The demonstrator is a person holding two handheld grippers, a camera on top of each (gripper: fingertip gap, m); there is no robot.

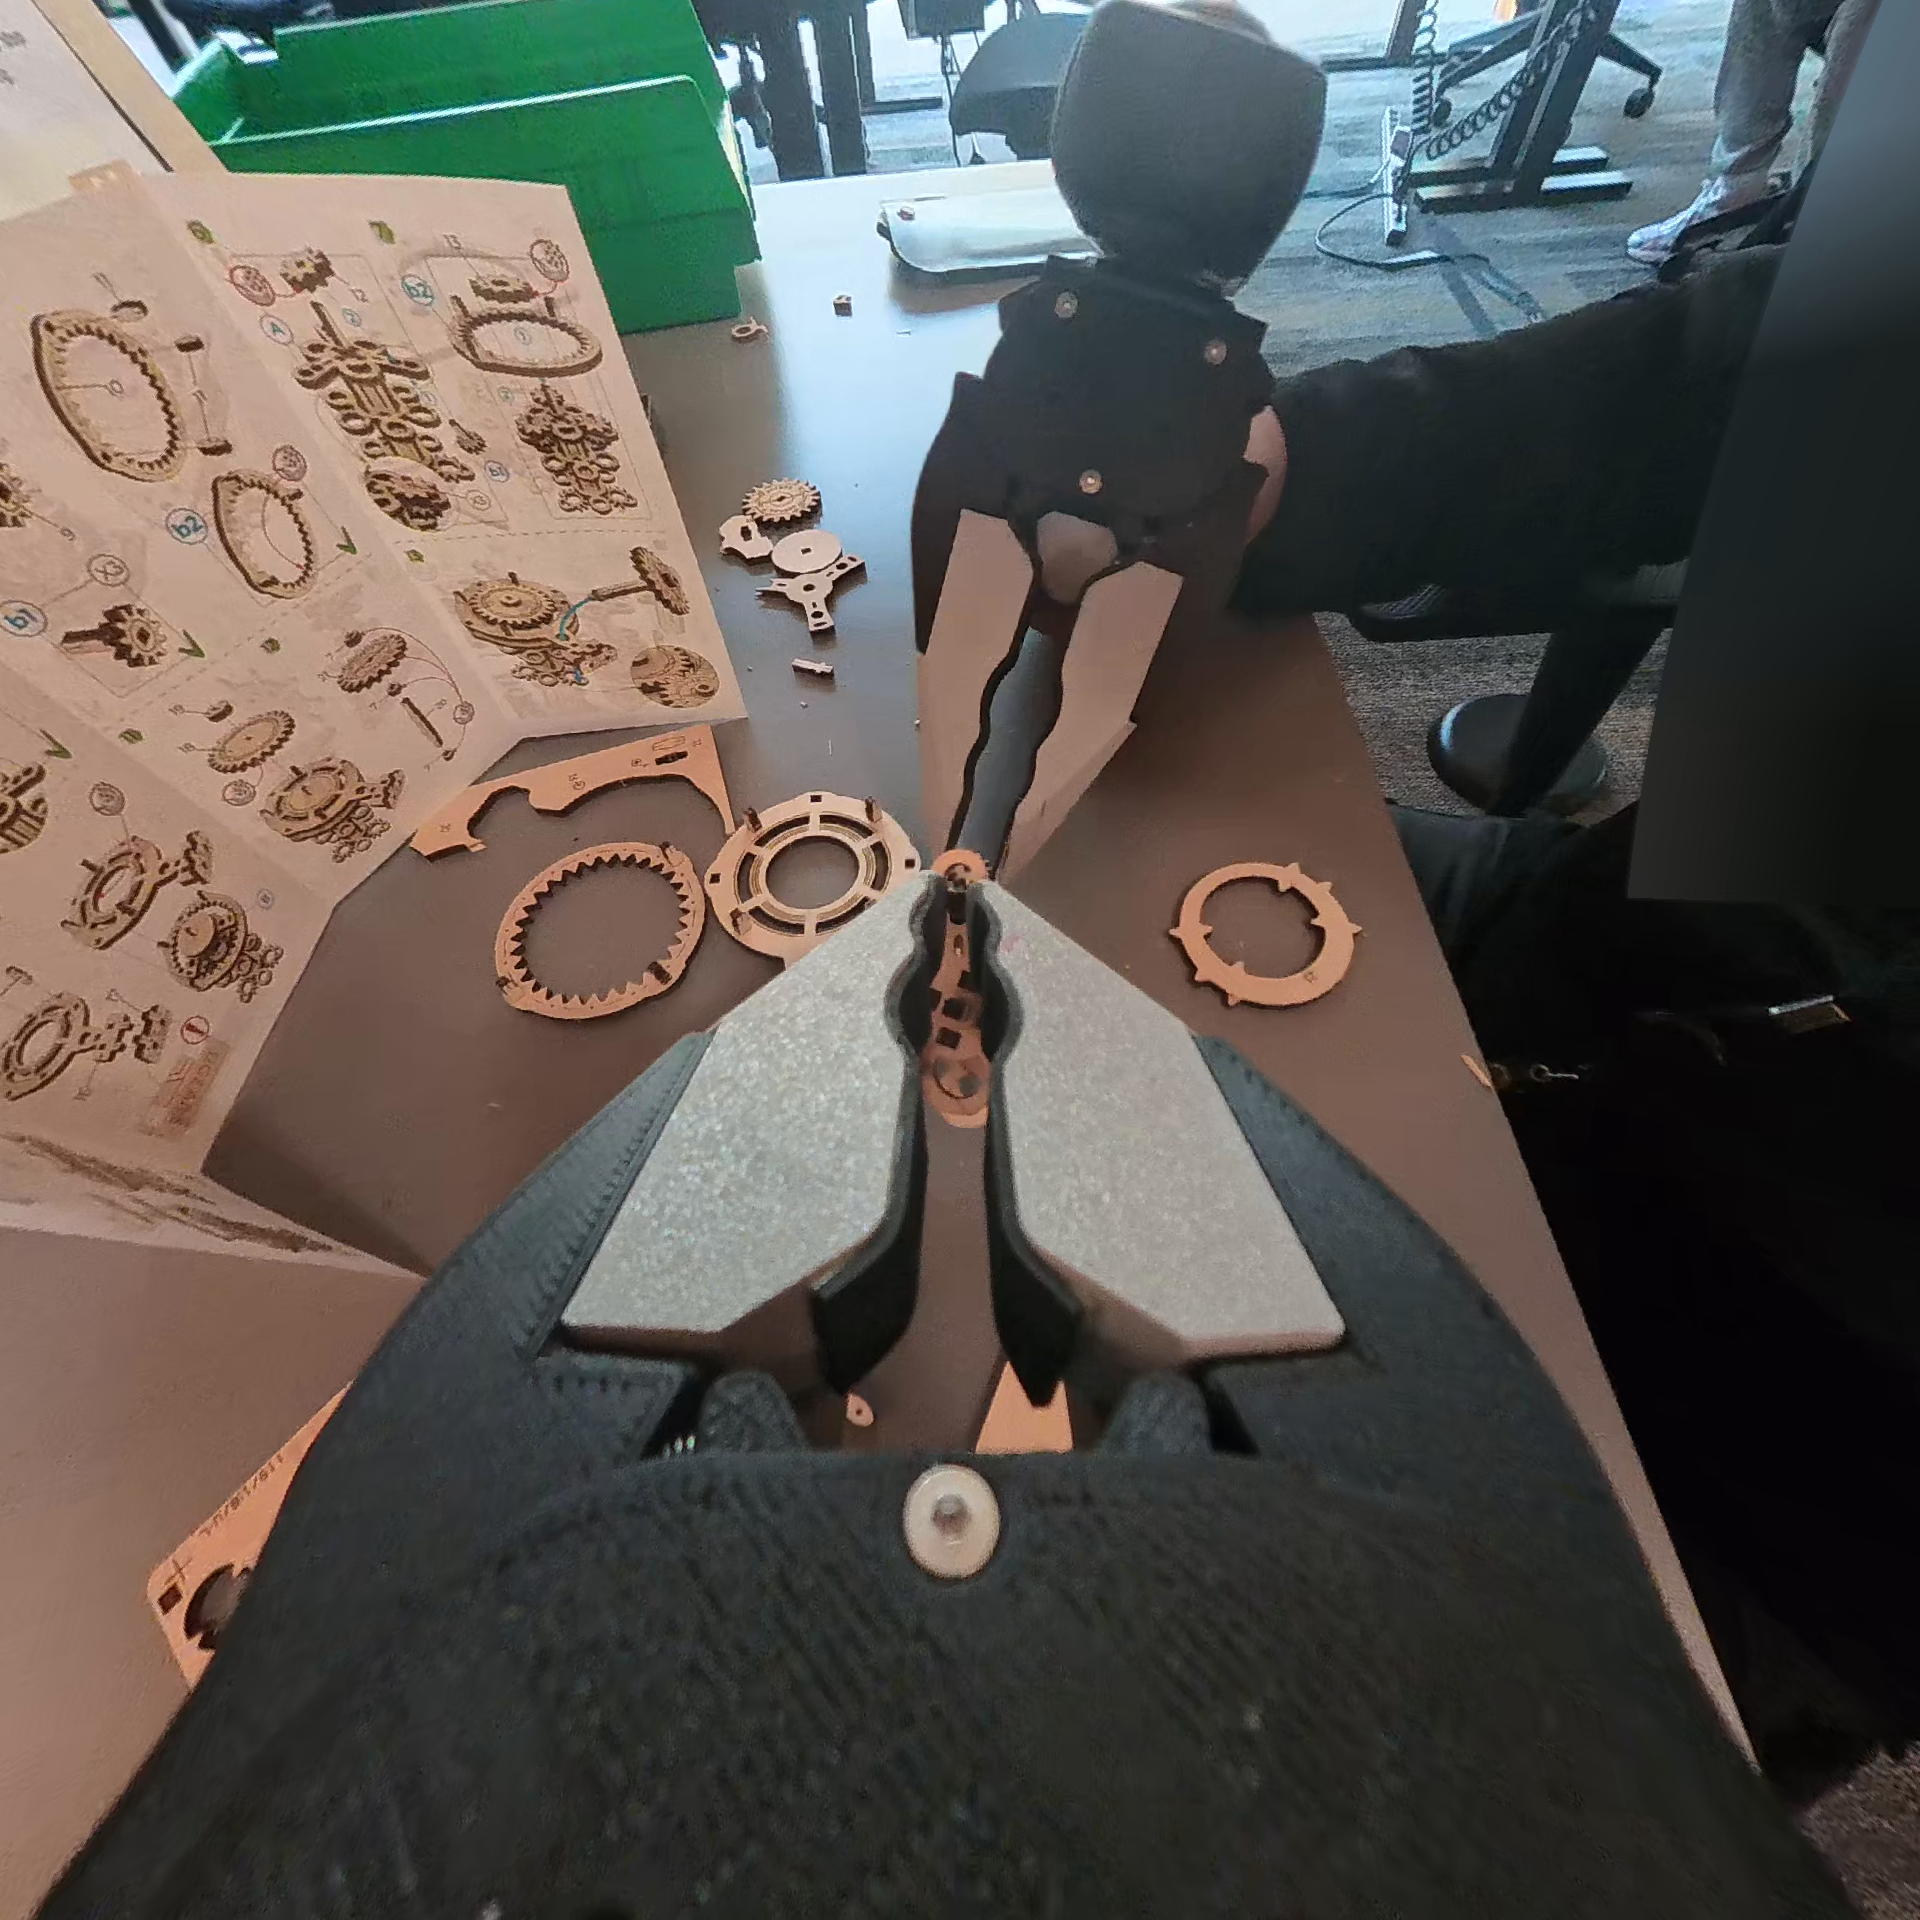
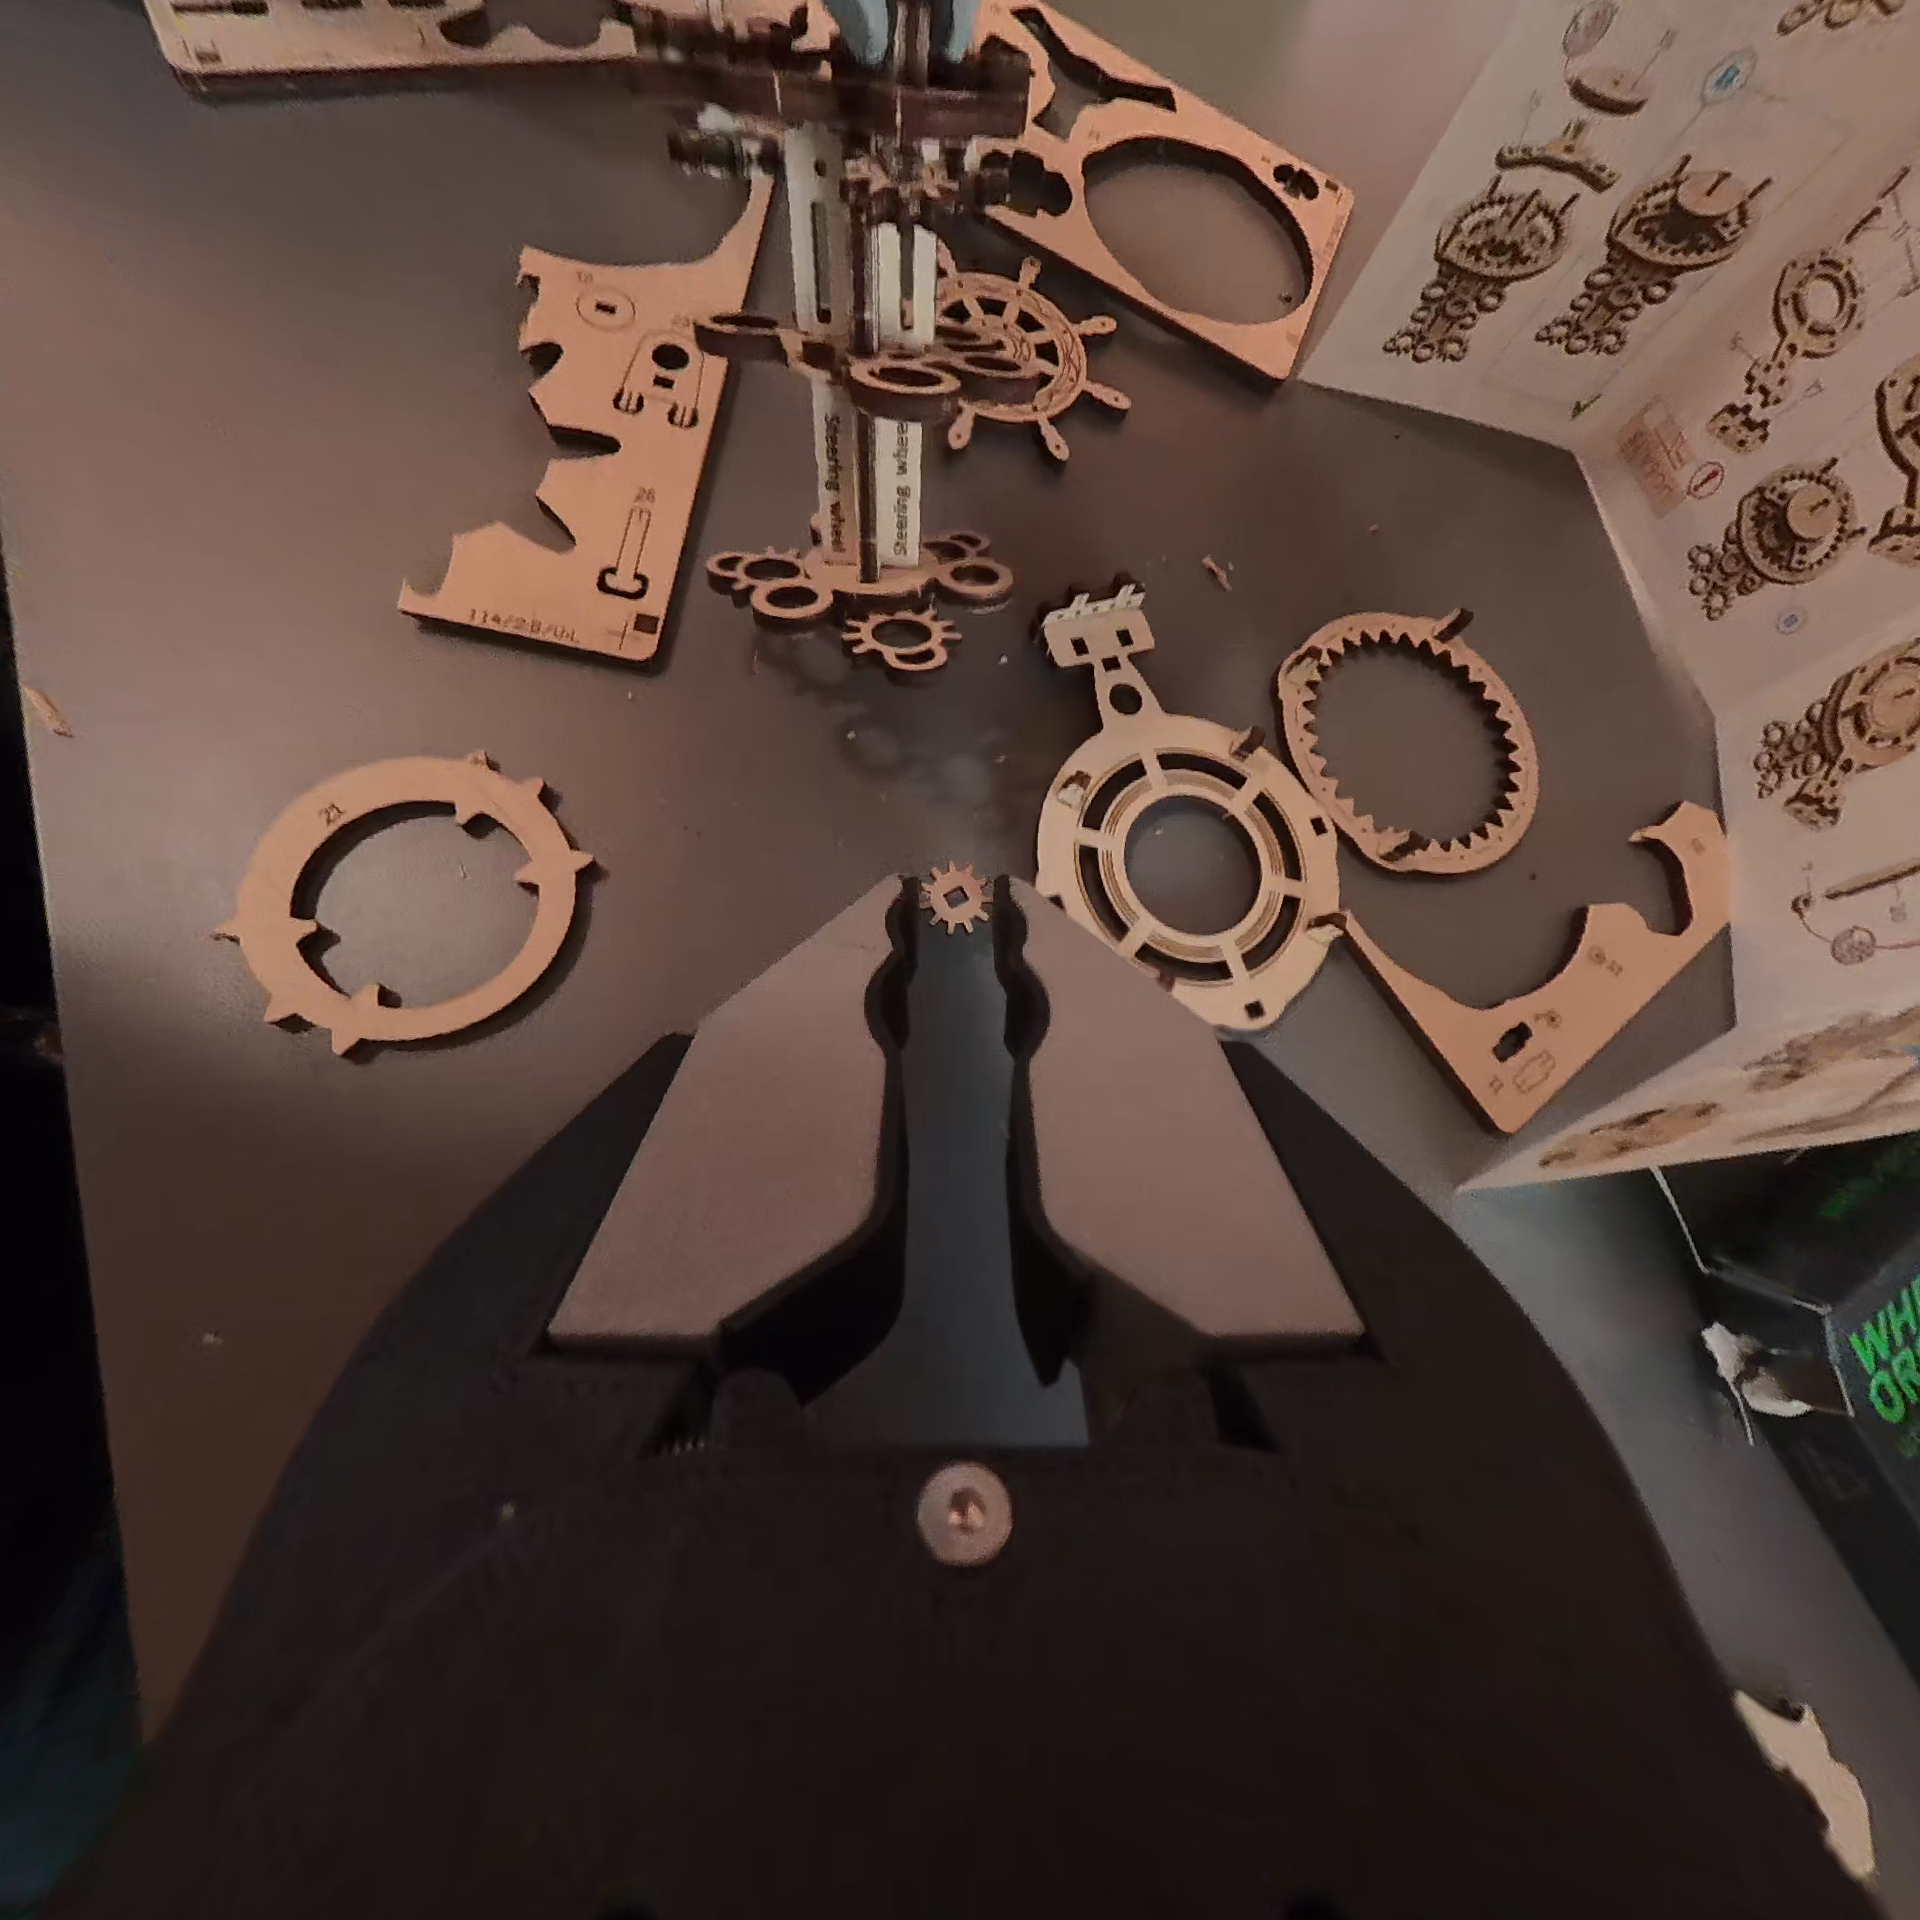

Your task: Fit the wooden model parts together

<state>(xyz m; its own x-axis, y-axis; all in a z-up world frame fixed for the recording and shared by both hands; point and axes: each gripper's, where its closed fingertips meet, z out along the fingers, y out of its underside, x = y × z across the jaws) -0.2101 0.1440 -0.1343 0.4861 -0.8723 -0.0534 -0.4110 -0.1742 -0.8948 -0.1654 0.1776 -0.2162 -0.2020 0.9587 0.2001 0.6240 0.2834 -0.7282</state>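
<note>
surface: matt dark | toothed ring beside right jaws: pale laser-cut wood | instruction sheet: matt paper | left gripper pads: speckled grey, rough

Pale tan laser-cut wooden parts w/ dark-burnt edges, incl. a toothed ring and small gear, on a dark brown surface. Left tool: black textured body, speckled grey pads. White instruction sheet w/ tan diagrams; bright green boxes behind.
</note>
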